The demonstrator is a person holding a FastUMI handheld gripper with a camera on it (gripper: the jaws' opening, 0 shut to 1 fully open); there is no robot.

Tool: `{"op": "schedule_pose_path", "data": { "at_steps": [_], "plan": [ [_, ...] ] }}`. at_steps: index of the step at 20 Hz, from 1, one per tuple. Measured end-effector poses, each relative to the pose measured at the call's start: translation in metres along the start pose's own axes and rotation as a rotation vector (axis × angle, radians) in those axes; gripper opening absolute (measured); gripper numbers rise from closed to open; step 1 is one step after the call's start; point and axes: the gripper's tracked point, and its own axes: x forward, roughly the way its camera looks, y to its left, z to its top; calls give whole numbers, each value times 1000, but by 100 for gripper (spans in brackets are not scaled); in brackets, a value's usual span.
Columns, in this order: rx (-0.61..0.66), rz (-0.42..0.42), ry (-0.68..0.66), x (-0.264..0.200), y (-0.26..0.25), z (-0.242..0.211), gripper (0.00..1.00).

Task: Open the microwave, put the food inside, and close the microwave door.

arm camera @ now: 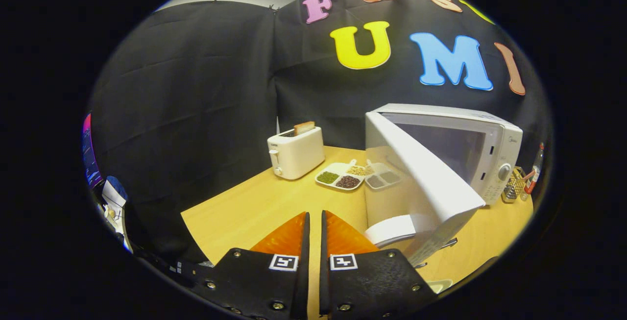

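A white microwave (482,151) stands on the wooden table (264,202), to the right of and beyond my fingers. Its door (421,183) is swung wide open toward me, with its free edge just right of the fingertips. My gripper (314,217) hangs low over the table with the two fingers nearly touching and nothing between them. Just right of the fingers, behind the glass of the door, a white flat object (392,229) shows; I cannot tell what it is. A white divided tray (343,175) with several kinds of grains and beans sits beyond the fingers, left of the microwave.
A white toaster (295,153) with a slice of bread sticking up stands at the back of the table, left of the tray. A wire rack (514,185) and a bottle (535,168) are at the microwave's far right. The table's left edge runs diagonally near the fingers.
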Motion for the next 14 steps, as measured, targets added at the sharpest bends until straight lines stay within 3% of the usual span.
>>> {"op": "schedule_pose_path", "data": {
  "at_steps": [6,14],
  "plan": [
    [62,-110,-4,-3,-63,4,10],
    [96,-179,-18,-4,-111,11,9]
  ]
}}
